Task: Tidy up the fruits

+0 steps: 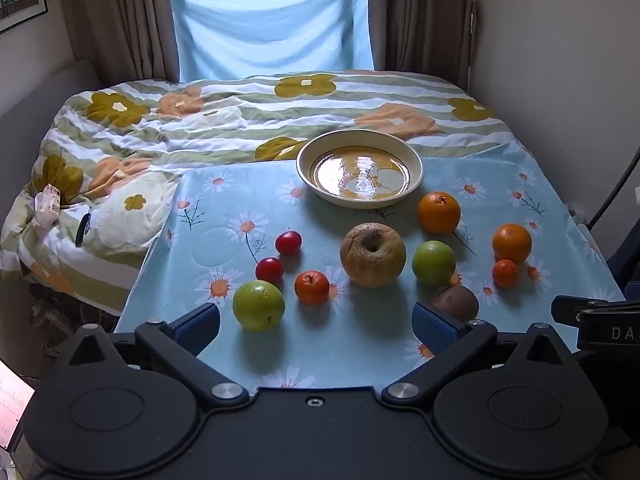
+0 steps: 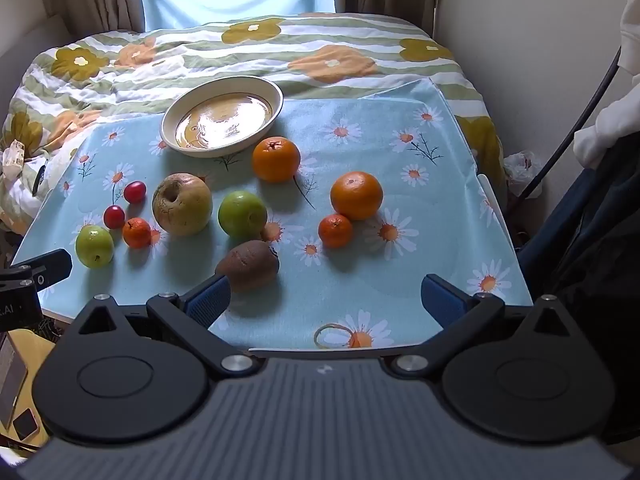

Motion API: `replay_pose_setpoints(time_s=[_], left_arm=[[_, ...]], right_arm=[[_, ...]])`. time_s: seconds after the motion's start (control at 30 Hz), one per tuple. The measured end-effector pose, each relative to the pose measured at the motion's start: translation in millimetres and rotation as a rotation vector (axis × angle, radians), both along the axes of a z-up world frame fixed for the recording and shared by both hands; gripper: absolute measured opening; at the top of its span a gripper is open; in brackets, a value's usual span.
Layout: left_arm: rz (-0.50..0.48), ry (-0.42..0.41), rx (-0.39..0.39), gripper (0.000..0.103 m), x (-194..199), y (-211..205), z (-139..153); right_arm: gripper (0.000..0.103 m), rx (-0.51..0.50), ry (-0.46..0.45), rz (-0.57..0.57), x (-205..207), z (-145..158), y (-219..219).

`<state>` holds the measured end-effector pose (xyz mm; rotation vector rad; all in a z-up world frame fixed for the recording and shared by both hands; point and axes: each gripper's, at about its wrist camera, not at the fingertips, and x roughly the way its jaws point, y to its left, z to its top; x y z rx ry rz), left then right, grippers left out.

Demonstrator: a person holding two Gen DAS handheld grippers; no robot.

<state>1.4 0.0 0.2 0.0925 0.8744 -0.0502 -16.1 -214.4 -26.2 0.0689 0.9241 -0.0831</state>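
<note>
Near bowl (image 1: 316, 184), kiwi (image 2: 247, 266) lengthwise left-right

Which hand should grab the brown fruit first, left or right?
Right, probably. The brown fruit lies just ahead of the open right hand-held gripper, beside its left finger. The left hand-held gripper faces a green apple.

Ten fruits lie on the daisy-print cloth (image 1: 360, 344): two large oranges (image 1: 439, 212), two small mandarins (image 1: 311, 287), two green apples (image 1: 258, 305), two red cherry tomatoes (image 1: 288, 242), one wrinkled yellow apple (image 1: 373, 255), one brown kiwi (image 2: 248, 265), beside one empty bowl (image 1: 359, 174).
</note>
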Motion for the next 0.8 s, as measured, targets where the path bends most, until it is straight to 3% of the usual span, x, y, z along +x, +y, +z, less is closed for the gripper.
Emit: replay_pose_setpoints(time_s=[0.8], left_arm=[[-0.003, -0.055, -0.017, 0.103, -4.3, 5.3, 5.6]], right_arm=[[0.103, -0.009, -0.001, 0.001, 1.2, 1.9, 1.2]])
